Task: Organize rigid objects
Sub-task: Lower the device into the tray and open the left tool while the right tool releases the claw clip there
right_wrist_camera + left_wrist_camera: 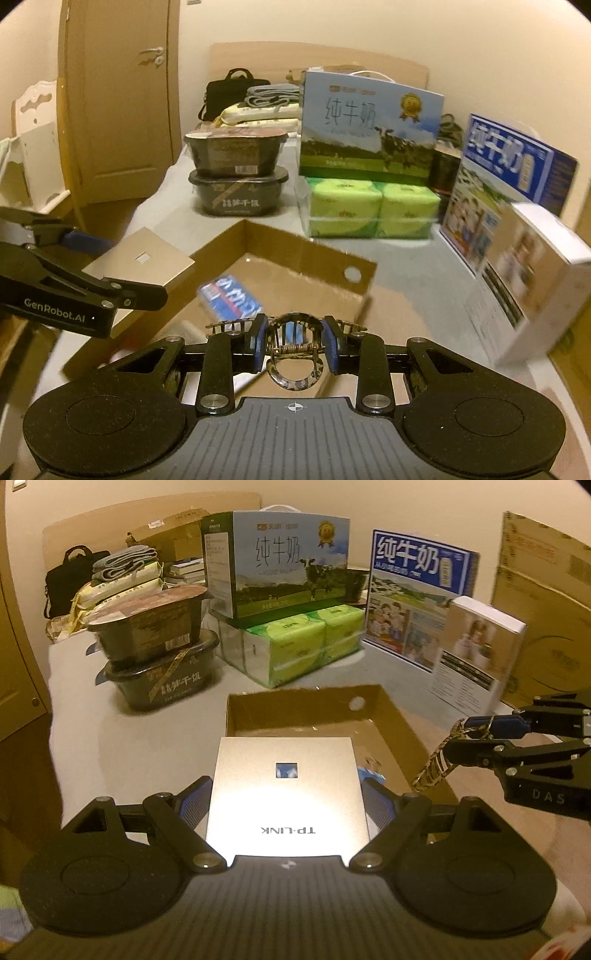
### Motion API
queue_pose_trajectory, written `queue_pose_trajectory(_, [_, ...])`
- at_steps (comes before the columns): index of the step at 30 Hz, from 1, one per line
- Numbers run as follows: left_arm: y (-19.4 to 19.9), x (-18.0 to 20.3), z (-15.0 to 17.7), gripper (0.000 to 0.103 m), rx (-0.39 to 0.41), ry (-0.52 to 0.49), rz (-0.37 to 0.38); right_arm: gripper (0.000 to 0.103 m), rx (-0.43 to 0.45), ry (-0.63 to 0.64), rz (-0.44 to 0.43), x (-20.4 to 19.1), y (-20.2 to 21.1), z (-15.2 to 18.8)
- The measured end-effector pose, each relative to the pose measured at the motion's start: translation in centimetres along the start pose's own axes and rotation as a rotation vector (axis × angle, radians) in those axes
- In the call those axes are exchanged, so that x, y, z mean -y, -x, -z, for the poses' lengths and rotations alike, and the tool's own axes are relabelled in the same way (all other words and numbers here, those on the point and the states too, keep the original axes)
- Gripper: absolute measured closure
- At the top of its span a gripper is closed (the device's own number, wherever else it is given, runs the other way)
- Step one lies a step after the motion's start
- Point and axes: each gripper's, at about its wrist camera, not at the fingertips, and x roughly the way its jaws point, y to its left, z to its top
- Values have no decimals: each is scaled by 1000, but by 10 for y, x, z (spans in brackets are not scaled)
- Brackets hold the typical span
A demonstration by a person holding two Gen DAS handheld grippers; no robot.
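Note:
My left gripper (286, 805) is shut on a flat silver TP-LINK box (286, 794) and holds it level over the near edge of an open cardboard box (303, 705). The same silver box shows in the right wrist view (142, 260), over the cardboard box's left wall (218, 247). My right gripper (293, 345) is shut on a tortoiseshell hair claw clip (293, 354), held above the cardboard box's near right side; in the left wrist view that gripper (476, 733) hovers at the box's right rim. A blue packet (231, 297) lies inside the box.
Two stacked black instant-meal bowls (159, 653), green tissue packs (295, 646) under a milk carton (280, 561), a blue milk box (410, 594) and a white box (476, 650) stand behind and to the right. Large cartons (546, 609) far right; a door (118, 96) left.

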Motion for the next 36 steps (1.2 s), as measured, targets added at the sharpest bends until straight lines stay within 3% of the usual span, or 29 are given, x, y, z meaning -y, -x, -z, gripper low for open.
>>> queue_pose_trajectory(9, [-75,-11,-31,19,-9,-34,32,72,-31,66,-3,30,-77,-20])
queue_pose_trajectory(16, [-109,-9,-45,17,-13,-55,43,72,-31,73,10,45,-101,-22])
queue_pose_trajectory(18, [-110,-10,-47,12,-2,-51,37,72,-32,73,10,45,-103,-21])
queue_pose_trajectory(32, [-85,-29,-28,12,3,10,10,71,-20,51,-22,32,-105,-24])
queue_pose_trajectory(36, [-78,-32,-22,12,9,32,-5,71,6,8,-69,34,-107,-27])
